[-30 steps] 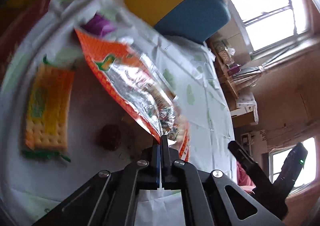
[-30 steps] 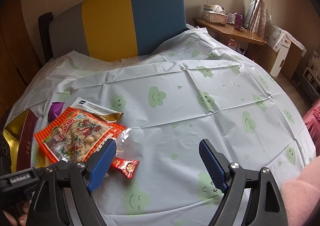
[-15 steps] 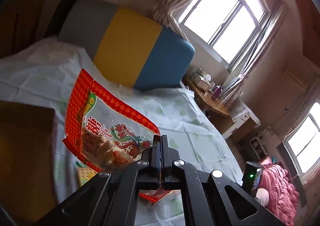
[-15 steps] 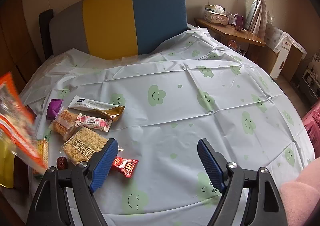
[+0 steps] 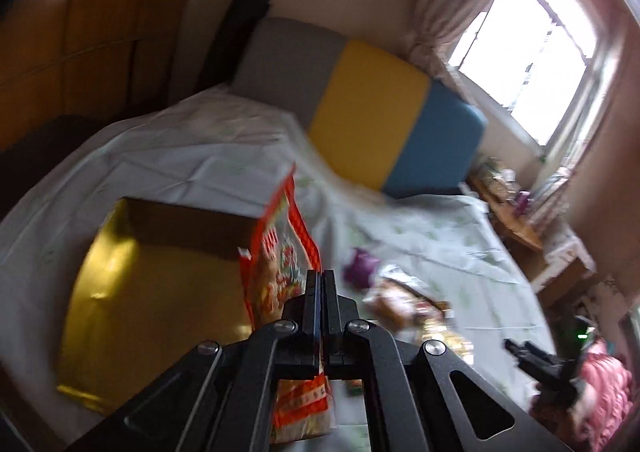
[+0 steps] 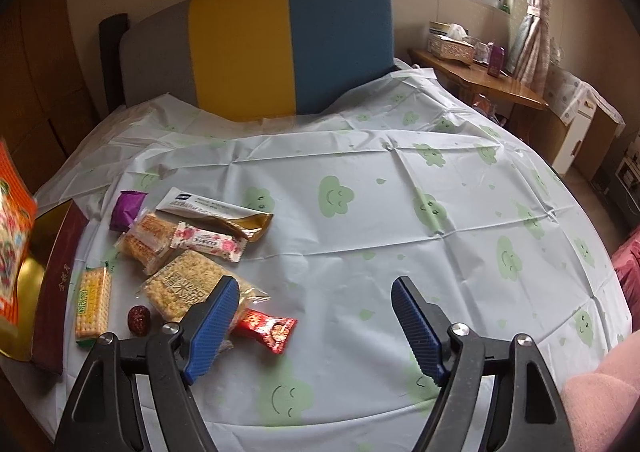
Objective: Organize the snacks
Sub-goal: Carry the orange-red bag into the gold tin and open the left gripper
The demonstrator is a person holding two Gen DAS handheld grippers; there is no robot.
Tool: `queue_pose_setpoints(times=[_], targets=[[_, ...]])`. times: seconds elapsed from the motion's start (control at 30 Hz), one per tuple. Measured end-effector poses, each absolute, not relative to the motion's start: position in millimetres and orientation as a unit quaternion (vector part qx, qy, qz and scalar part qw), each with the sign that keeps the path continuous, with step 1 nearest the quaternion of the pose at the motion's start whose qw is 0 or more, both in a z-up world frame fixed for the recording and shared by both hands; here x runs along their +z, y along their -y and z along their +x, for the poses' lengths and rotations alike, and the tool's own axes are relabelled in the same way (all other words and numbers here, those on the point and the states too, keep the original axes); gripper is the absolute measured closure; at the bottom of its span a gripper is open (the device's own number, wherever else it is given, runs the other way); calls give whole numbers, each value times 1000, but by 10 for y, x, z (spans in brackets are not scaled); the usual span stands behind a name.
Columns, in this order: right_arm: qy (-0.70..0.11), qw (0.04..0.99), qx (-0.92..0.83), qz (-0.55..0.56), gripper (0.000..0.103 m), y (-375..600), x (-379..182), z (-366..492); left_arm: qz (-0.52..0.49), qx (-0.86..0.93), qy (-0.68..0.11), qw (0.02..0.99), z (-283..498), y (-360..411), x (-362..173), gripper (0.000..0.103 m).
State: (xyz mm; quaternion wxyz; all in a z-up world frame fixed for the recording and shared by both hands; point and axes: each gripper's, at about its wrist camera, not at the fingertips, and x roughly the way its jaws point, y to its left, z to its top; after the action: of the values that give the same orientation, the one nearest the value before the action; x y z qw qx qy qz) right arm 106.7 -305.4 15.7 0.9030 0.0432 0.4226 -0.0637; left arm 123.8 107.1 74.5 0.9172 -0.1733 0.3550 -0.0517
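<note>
My bed (image 6: 400, 212) wears a white sheet with green smiling clouds. At its left edge lies an open gold-lined box (image 6: 56, 272). Just right of it lie wrapped snacks: cracker packs (image 6: 93, 302), a purple packet (image 6: 127, 208), a long white-and-gold bar (image 6: 216, 212), a red candy (image 6: 266, 326), a date (image 6: 139, 319).

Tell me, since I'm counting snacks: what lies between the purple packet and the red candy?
In the right wrist view, cracker packs and a floral bar lie between purple packet and red candy.
</note>
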Motion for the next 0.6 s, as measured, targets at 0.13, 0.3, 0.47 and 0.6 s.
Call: queue_pose_setpoints(times=[0.13,0.3,0.47,0.6], targets=[[-422,905,-39,34,23,2947,151,1068,-188,-3,-366,911,1182,-1451,503,103],[-430,903,-9,26,23,2819,114,1078,-191,4,-376,907,1123,-1514,355,103],[-443,896,12,4,23,2691,41,1086,-153,-23,-378,913,1000,-1299,279,100],[-466,884,50,-7,23,2566,-44,1124,-114,-55,-386,914,882,-1023,212,87]])
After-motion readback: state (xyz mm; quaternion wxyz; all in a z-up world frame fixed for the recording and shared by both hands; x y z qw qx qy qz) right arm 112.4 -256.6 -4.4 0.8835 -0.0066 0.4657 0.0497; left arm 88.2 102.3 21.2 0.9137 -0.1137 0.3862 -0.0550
